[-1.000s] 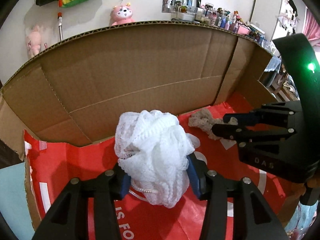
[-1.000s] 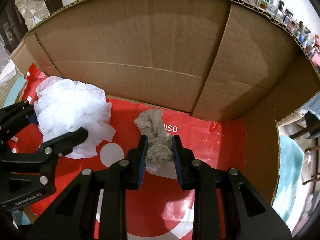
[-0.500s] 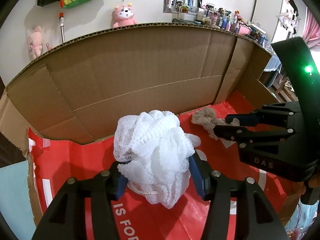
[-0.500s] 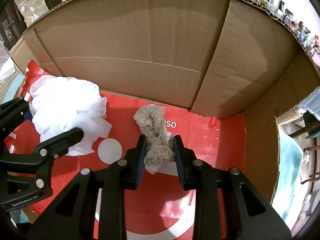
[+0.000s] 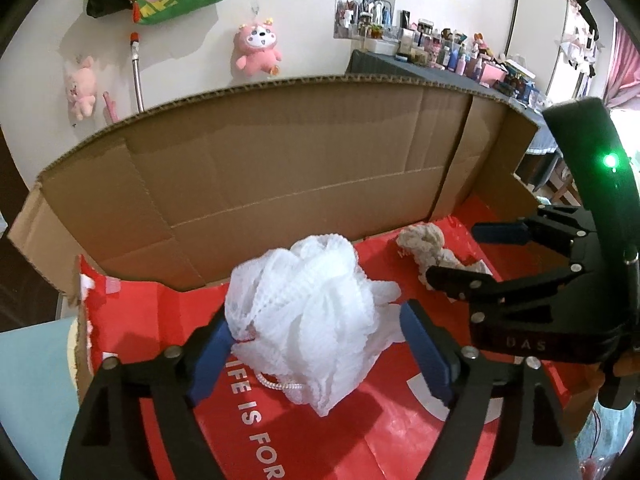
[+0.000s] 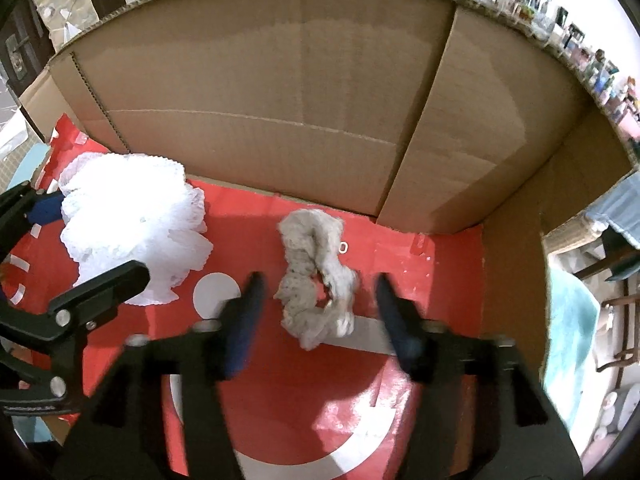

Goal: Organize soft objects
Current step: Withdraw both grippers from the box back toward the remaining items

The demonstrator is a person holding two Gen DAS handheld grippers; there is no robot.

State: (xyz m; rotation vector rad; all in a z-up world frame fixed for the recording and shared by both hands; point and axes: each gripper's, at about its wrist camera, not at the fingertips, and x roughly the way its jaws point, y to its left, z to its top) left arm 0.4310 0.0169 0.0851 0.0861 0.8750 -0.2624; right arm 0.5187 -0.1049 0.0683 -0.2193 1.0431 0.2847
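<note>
A white mesh bath pouf [image 5: 308, 320] lies on the red floor of a cardboard box [image 5: 280, 168]; it also shows in the right wrist view [image 6: 128, 232]. My left gripper [image 5: 316, 344] is open, its blue pads apart on either side of the pouf. A beige knitted scrunchie [image 6: 316, 280] lies on the red floor further right, also seen in the left wrist view [image 5: 428, 248]. My right gripper [image 6: 320, 316] is open, its pads wide of the scrunchie and clear of it.
The box has tall brown walls [image 6: 280, 92] at the back and right. Its floor is a red printed sheet [image 6: 280, 400]. Beyond the box are pink plush toys [image 5: 258, 48] on a wall and a cluttered shelf [image 5: 448, 56].
Both grippers have opened. The left let go of the pouf and the right let go of the scrunchie; both objects now rest on the box floor. Both grippers drew back slightly.
</note>
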